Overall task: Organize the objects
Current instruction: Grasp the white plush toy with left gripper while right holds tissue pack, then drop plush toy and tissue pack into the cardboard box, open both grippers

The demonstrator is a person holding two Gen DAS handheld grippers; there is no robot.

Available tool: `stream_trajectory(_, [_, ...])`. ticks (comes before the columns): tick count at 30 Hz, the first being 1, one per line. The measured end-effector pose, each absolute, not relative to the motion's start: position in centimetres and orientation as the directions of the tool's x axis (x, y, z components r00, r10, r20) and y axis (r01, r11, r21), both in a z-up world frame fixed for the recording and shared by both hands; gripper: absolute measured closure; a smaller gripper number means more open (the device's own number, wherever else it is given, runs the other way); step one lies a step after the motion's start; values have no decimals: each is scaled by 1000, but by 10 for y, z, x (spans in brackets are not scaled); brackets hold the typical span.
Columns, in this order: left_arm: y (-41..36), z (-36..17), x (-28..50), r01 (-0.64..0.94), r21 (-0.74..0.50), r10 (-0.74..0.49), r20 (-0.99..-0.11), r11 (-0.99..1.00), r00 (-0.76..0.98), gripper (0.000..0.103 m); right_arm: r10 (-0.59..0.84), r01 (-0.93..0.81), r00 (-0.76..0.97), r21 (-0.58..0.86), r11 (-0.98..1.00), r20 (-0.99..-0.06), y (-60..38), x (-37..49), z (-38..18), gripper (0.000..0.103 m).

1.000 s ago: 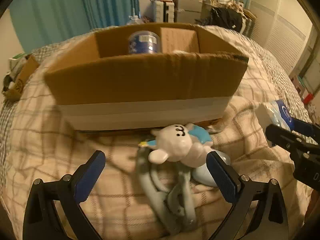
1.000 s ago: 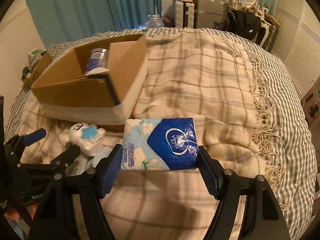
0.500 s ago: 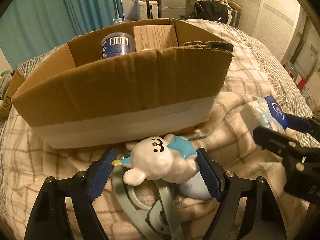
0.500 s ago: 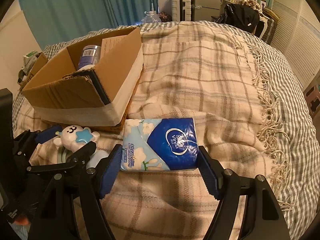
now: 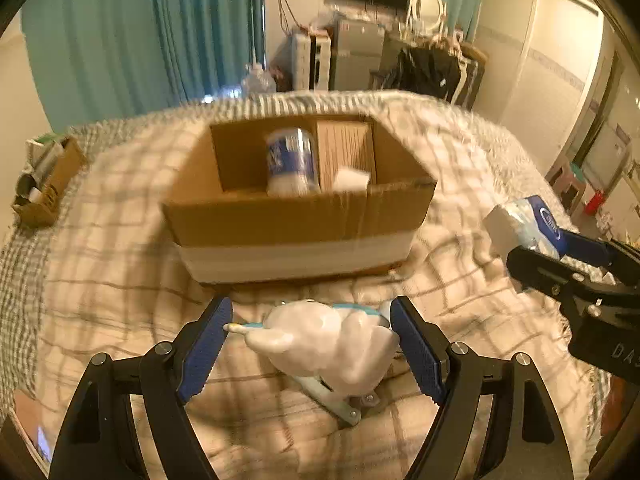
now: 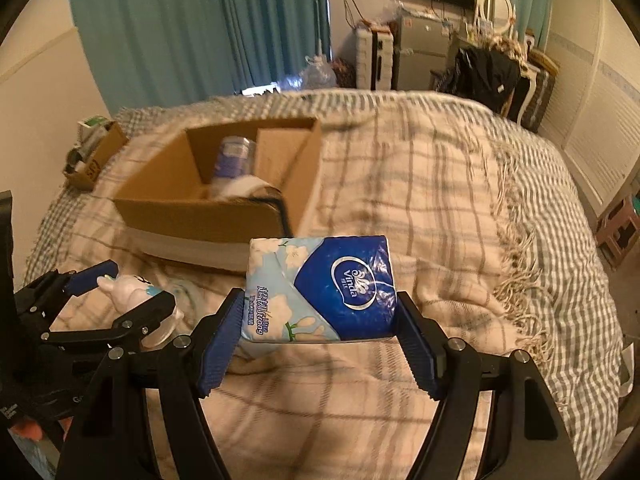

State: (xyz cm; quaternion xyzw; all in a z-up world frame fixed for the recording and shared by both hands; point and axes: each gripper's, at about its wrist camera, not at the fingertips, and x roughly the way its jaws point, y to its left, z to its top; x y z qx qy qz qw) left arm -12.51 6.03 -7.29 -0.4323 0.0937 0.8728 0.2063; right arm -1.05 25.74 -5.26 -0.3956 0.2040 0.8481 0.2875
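My left gripper (image 5: 312, 344) is shut on a white bear toy (image 5: 332, 344) with a blue star and holds it above the blanket, in front of the open cardboard box (image 5: 296, 220). My right gripper (image 6: 320, 332) is shut on a blue and white tissue pack (image 6: 320, 288), raised above the bed to the right of the box (image 6: 224, 216). The box holds a blue can (image 5: 292, 160), a brown carton (image 5: 346, 152) and a white item (image 5: 352, 178). The right gripper with the pack (image 5: 524, 224) shows at the right of the left wrist view. The toy (image 6: 128, 286) shows in the right wrist view.
A plaid blanket (image 6: 420, 200) covers the bed. A small cardboard box (image 5: 48, 188) with items sits at the bed's left edge. Teal curtains (image 5: 160, 40), suitcases and furniture stand behind the bed. A fringe (image 6: 520, 272) runs along the blanket's right side.
My left gripper closed on the bear toy and lifted it off the blanket, pulling back from the box. My right gripper rose with the tissue pack.
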Motion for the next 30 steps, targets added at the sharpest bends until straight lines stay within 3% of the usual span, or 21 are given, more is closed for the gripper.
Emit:
stream_trajectory(9, [33,-14,-124,-415,4,283,-725,-910,-628,20,360,-594,-589,85,-800,-723,231,-15,8,31])
stream_trajectory(17, [29,22,-173,-373,23,259,-679,-928,-687,20,347,-550,-640,93,-830,-685,252,-55,41,31])
stream_trajectory(23, [42,10,-229,-375,25,258,-684,-927,-682,20,307,-528,-654,127,-840,-691,289,-107,31,31])
stream_trajectory(30, [65,-47,-271,-433,71,253,-723,-898,-643,20,270,-551,-603,147,-822,-751,337,-167,-22,30])
